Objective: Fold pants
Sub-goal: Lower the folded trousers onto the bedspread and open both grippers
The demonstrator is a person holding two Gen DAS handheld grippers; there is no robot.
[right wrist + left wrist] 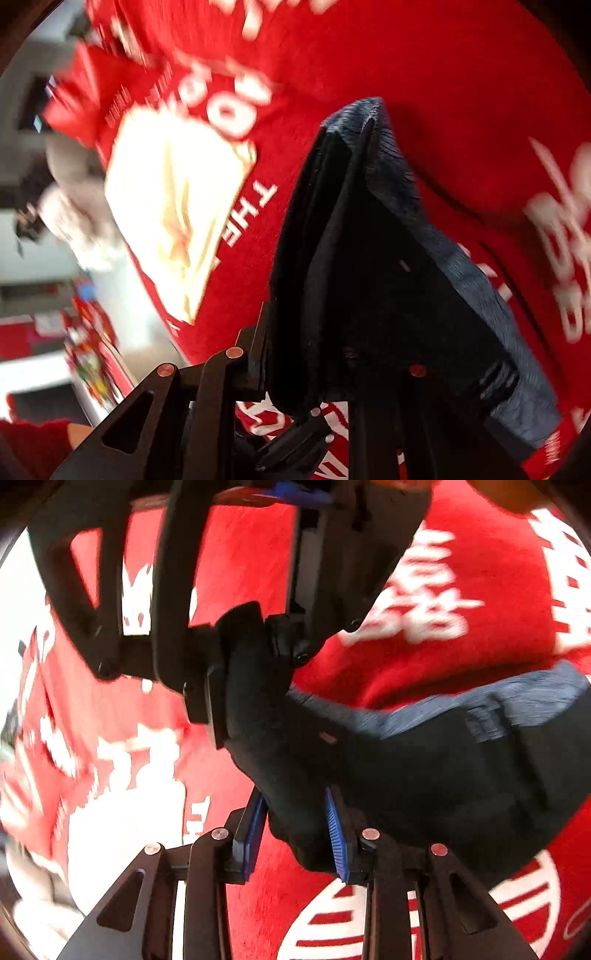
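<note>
The left gripper stands narrowly closed, its blue-ribbed pads pressed on a bunched fold of the dark pants, which trail off to its right, lifted clear of the red cloth with white lettering below. Directly ahead of the left gripper, the right gripper pinches the same edge of the pants from above; its jaws are nearly shut on the fabric. In the right wrist view, the pants drape over and between that gripper's fingers, hiding the pads, and rise ahead of them to a peak with a greyer inner band showing. A pale panel on the red cloth lies to its left, blurred.
</note>
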